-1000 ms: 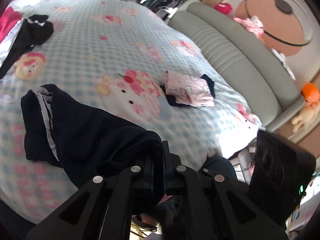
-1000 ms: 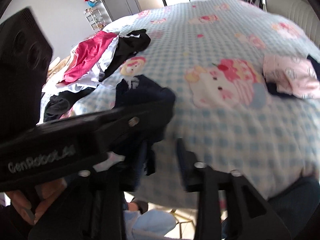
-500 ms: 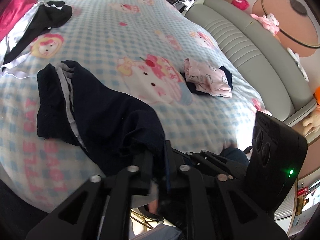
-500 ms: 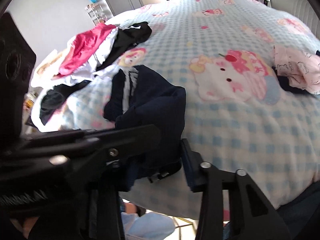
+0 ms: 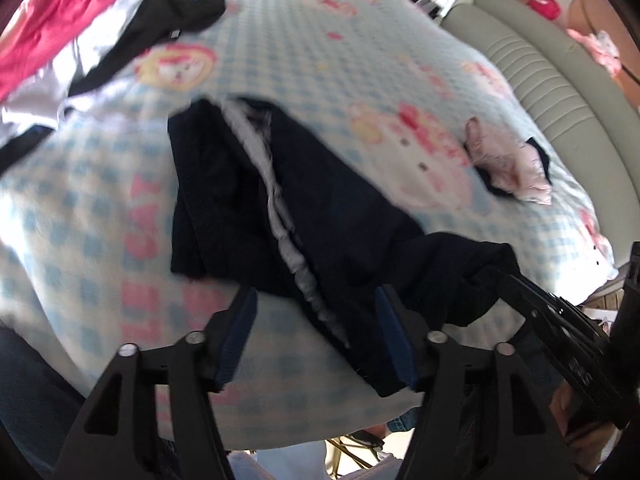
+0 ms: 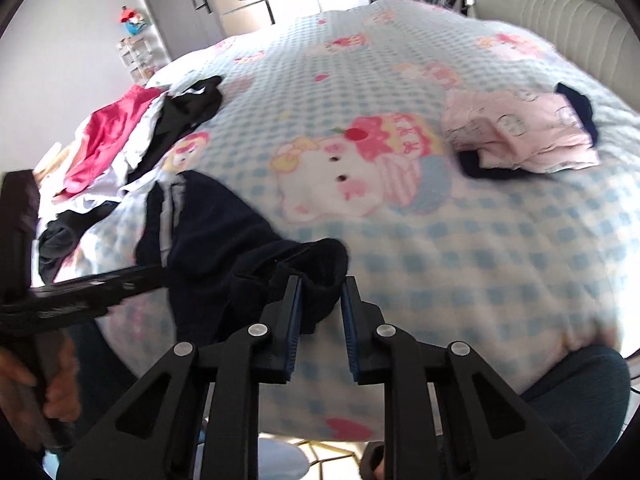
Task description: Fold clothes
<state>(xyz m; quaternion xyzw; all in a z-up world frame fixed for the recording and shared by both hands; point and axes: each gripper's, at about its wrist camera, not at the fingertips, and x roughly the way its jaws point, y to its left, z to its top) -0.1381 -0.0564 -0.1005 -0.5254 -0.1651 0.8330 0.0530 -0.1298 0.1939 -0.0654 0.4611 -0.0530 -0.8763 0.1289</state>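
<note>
Left claw (image 5: pixel 316 332) gapes empty, right claw (image 6: pixel 319 312) barely pinches the navy trousers (image 5: pixel 280 208), which could slip free.

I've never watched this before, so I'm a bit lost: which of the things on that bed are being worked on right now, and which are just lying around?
In use:
- dark navy garment
- left gripper, open over it
- right gripper, fabric between its fingers

Lying about:
- folded pink garment
- red, white and black clothes pile
- cartoon-print bedspread
- grey headboard
</note>
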